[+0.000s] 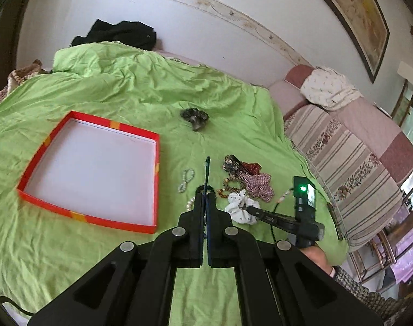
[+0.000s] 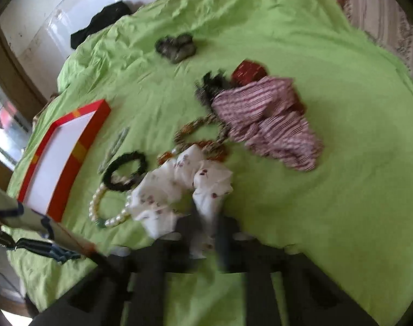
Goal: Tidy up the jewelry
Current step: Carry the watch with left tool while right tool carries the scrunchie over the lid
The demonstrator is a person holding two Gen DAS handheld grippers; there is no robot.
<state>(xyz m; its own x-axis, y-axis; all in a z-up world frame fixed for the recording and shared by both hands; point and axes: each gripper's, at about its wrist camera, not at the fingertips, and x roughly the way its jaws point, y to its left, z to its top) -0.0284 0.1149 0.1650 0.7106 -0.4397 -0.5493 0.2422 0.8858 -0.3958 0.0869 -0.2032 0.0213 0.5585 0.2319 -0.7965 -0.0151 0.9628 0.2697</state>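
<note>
From the left wrist view, the left tongs (image 1: 205, 198) are clenched, their fingers pressed together with a thin dark strip between them that runs straight ahead along the fingers; whether that strip is a piece of jewelry I cannot tell; the red tray (image 1: 47, 142) lies open on the green bed (image 1: 111, 87) to the left of these tongs and close by, its white floor bare; a small pale bead bracelet (image 1: 186, 179) sits between tray and tongs; the heap of jewelry and hair ties lies to the right, where the right tongs (image 1: 248, 208) reach into a white scrunchie (image 1: 240, 206). From the right wrist view, blurred by motion, the right tongs (image 2: 206, 233) are closed on the white scrunchie (image 2: 184, 187), cloth bunched between the fingers; just left of it lie a black bead bracelet (image 2: 125, 172) and a pearl bracelet (image 2: 98, 206); a striped scrunchie (image 2: 266, 119) lies ahead and to the right; the red tray (image 2: 79, 146) stands well to the left, its long side running away from the camera. My judgement: the scrunchie must travel leftward across the bracelets to reach the tray, and the left hand is the nearer to it.
</note>
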